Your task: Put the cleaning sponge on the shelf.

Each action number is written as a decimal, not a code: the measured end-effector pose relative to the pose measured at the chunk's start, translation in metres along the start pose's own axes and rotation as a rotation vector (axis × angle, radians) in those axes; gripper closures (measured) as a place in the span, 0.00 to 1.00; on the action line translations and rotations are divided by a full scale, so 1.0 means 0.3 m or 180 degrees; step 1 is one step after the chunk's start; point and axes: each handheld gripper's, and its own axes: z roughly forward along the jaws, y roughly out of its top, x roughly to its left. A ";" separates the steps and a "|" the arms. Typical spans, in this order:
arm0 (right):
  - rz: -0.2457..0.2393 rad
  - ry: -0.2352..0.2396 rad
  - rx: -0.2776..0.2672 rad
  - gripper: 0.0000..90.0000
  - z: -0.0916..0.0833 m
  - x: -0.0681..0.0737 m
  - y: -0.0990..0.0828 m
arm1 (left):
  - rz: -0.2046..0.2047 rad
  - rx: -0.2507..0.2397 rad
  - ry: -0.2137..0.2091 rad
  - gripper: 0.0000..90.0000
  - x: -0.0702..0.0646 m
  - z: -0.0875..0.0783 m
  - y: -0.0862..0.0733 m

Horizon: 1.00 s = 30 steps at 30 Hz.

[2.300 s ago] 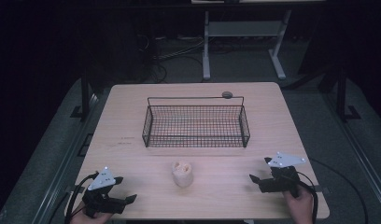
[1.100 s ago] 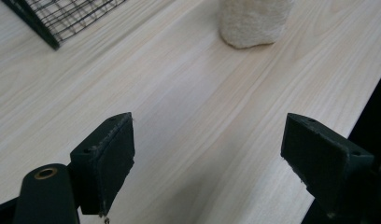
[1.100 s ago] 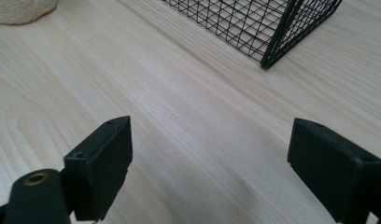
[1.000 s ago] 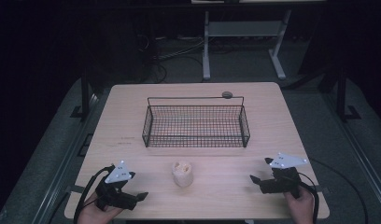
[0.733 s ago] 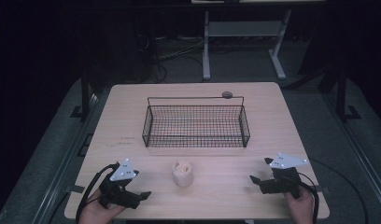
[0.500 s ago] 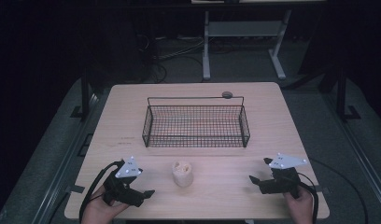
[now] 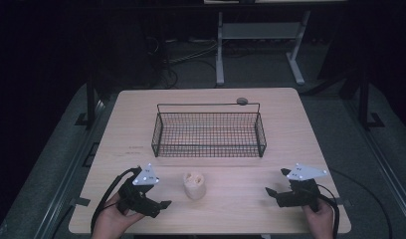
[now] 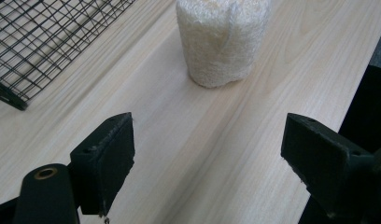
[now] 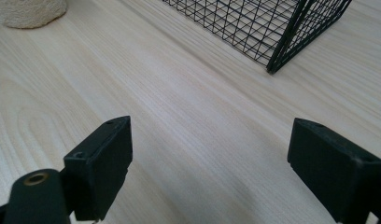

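One table (image 7: 300, 129). One black wire basket (image 7: 209, 130) on it. One pale, rough-textured roll (image 7: 194, 184) standing upright on the wood. One small round grey disc (image 7: 242, 101) beside the basket's far rim. Two hand-held grippers: the left gripper (image 7: 161, 205) and the right gripper (image 7: 268, 191), each with two black jaws and one grey three-cornered plate on top

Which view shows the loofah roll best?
The left gripper view: the loofah roll stands close ahead of the open left tongs, fibrous texture clear, top cropped. The high view shows it whole but small, in front of the wire basket. The right gripper view catches just its lower edge.
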 end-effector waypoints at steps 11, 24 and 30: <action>-0.0013 0.0015 0.0006 0.15 0.002 0.005 0.001 | 0.0067 -0.0002 -0.0060 0.19 -0.009 0.026 0.048; 0.0016 0.0024 -0.0024 0.15 -0.004 0.002 0.000 | 0.0114 0.0047 -0.0096 0.19 -0.014 0.060 0.080; -0.0012 0.0019 -0.0017 0.15 -0.003 0.003 0.000 | 0.0131 0.0062 -0.0117 0.19 -0.017 0.069 0.092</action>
